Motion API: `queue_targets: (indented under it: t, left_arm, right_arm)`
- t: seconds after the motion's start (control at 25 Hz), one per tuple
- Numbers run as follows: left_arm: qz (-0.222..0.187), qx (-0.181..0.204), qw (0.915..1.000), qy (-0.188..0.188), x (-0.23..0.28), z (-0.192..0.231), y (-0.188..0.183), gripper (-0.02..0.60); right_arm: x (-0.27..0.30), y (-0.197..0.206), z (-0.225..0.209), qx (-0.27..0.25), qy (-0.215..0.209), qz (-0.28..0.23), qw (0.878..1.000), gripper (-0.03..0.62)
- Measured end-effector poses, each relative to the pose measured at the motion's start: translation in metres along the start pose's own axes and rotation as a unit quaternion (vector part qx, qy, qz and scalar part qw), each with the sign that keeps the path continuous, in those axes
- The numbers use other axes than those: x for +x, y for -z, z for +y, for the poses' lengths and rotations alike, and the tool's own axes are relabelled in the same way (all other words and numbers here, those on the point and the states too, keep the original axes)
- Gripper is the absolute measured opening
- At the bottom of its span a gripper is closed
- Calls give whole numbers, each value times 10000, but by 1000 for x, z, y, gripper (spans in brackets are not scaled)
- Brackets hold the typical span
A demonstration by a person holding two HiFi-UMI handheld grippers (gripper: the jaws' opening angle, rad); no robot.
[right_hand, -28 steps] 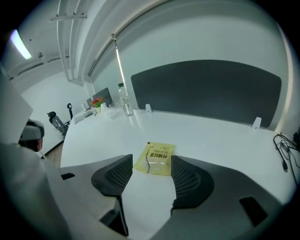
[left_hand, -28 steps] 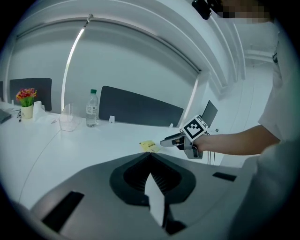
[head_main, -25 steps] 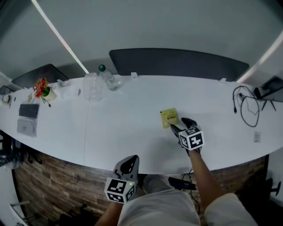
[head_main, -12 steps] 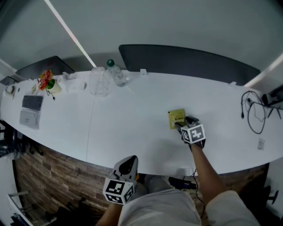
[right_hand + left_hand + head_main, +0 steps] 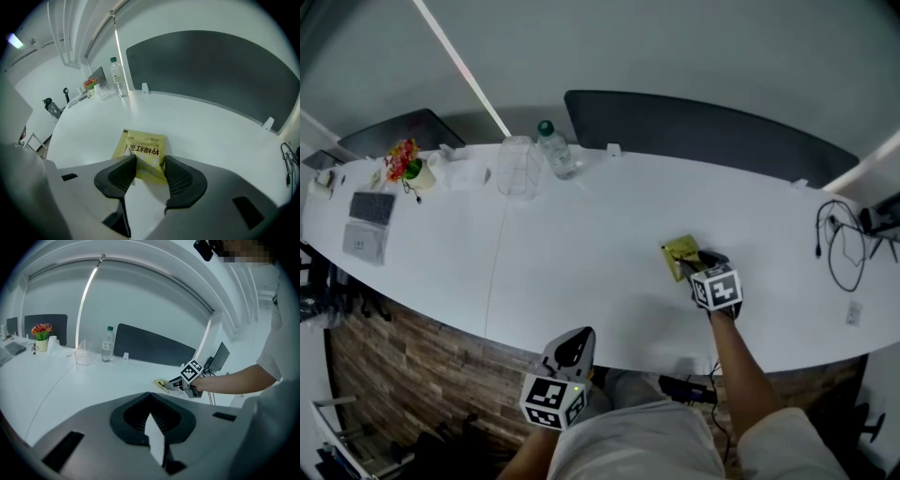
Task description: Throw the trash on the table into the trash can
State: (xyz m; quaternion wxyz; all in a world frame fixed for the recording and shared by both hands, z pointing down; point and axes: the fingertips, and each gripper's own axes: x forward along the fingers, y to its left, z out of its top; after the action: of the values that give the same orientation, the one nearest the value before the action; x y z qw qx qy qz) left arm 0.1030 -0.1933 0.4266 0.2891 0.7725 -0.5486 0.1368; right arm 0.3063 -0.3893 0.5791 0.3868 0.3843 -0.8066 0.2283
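Packet: the yellow packet lies on the white surface, right of the middle and toward its near edge, with its near end between your right jaws.
Right claw: your right claw points steeply down at the packet. Its jaws have just been closing to a middling width, and both pads now meet the packet's near end, the left pad on a small crease.
Left claw: your left claw hangs off the near edge of the surface, low and left of the packet. Its jaws are narrow, pads together, with nothing between them.
Trash can: no view shows it, so you must find it before you carry anything.
Risk, shallow hold: the pads catch only the packet's near end. Lift fast and the free far end may swing, and the packet could slide out.
Risk, pressing down: the packet is thin and the surface is smooth. Bear down while squeezing and it may buckle or skid away instead of seating.
Risk, carry: a light packet in a thin grip could drop short of the can if you swing quickly.
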Motion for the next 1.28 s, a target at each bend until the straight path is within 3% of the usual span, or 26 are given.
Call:
queue_targets:
  t: [0.36,0.68,0.96,1.28]
  left_arm:
    - [-172,-39,9998,-97,-22,12,2,0]
    - [-462,-121,9984,-291,-70,32,10,0]
    - [-741,-222,9956,-522,-140,50,31,0]
    - [-1116,-466,9865,-1104,-242,83,65,0]
  right_arm:
    - [-28,-25,32,-196,-168,-486,9985,207]
    - [-57,-48,89,-602,-309,-822,9943,193]
    - [-90,-52,179,-987,-628,-1040,9877,170]
    - [-116,-33,312,-1444,-1374,-1049,9743,170]
